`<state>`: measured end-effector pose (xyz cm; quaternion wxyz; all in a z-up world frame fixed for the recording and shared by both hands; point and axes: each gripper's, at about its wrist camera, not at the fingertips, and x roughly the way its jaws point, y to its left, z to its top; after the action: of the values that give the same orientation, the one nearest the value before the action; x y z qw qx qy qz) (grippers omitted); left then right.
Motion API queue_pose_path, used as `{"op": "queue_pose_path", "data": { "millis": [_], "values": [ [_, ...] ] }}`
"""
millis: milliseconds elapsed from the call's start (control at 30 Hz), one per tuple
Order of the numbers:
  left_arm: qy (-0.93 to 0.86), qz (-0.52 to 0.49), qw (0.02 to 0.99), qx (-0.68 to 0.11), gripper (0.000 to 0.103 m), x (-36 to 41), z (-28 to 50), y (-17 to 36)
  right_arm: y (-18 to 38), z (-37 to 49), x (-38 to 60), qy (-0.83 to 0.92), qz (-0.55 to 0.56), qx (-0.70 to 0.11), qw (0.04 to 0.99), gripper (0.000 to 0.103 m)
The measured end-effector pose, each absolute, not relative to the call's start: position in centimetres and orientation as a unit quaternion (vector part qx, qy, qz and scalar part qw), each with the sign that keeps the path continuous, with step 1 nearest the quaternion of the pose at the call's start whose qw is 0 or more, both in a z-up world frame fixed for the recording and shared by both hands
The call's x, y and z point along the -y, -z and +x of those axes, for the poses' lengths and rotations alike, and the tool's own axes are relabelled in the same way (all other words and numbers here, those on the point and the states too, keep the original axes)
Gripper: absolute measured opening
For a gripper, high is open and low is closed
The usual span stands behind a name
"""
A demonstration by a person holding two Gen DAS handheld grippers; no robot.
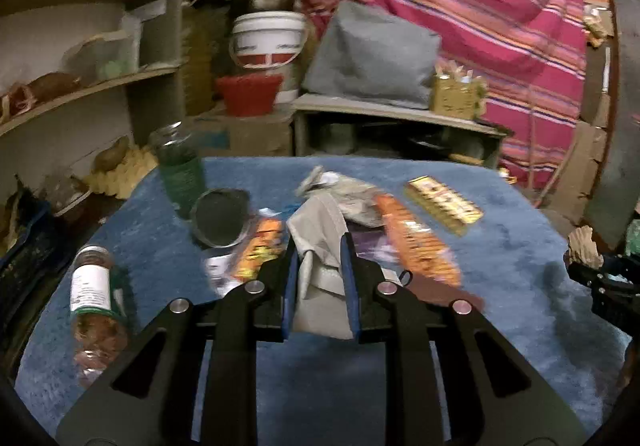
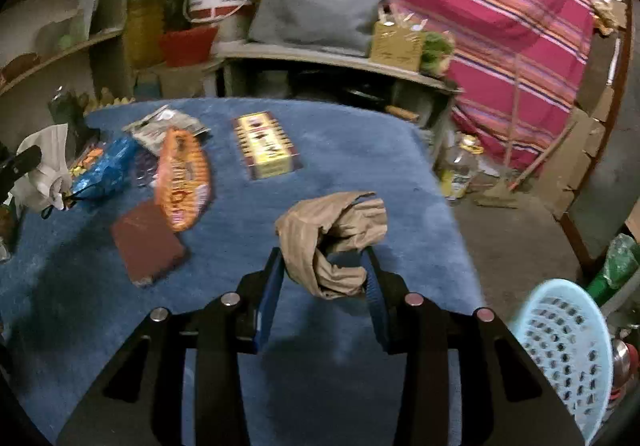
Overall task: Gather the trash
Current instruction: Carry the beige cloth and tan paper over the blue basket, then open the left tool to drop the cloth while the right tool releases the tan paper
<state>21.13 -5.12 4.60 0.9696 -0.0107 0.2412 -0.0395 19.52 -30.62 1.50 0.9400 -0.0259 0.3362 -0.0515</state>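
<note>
Your left gripper (image 1: 319,246) clamps white paper (image 1: 320,242) above the blue table (image 1: 500,286), your right gripper (image 2: 325,252) pinches crumpled brown paper (image 2: 332,234), wrappers (image 2: 182,177) on table, basket (image 2: 568,346) at right.

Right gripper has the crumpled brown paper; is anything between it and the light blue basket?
Nothing visible blocks it. The right gripper holds the crumpled brown paper over the blue table near its right edge; the light blue basket sits lower right, past that edge, with open space between.
</note>
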Motion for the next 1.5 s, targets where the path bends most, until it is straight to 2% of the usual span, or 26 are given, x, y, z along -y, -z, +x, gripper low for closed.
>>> {"op": "queue_pose_path", "data": {
  "millis": [233, 733, 1100, 1500],
  "values": [
    [0.097, 0.0, 0.964, -0.247, 0.019, 10.8, 19.0, -6.0, -3.5, 14.9, 38.5, 0.101, 0.001, -0.324, 0.941, 0.04],
    [0.219, 0.023, 0.944, -0.247, 0.019, 27.0, 15.6, -7.7, -2.7, 7.4, 52.1, 0.185, 0.067, -0.323, 0.926, 0.04],
    [0.284, 0.092, 0.922, -0.247, 0.019, 38.9, 12.5, -5.3, -0.1, 4.3, 57.6, 0.212, 0.115, -0.33, 0.913, 0.04],
    [0.321, 0.125, 0.898, -0.272, 0.019, 44.6, 12.2, -2.6, 0.7, 3.3, 59.6, 0.219, 0.135, -0.328, 0.909, 0.04]
  ]
}}
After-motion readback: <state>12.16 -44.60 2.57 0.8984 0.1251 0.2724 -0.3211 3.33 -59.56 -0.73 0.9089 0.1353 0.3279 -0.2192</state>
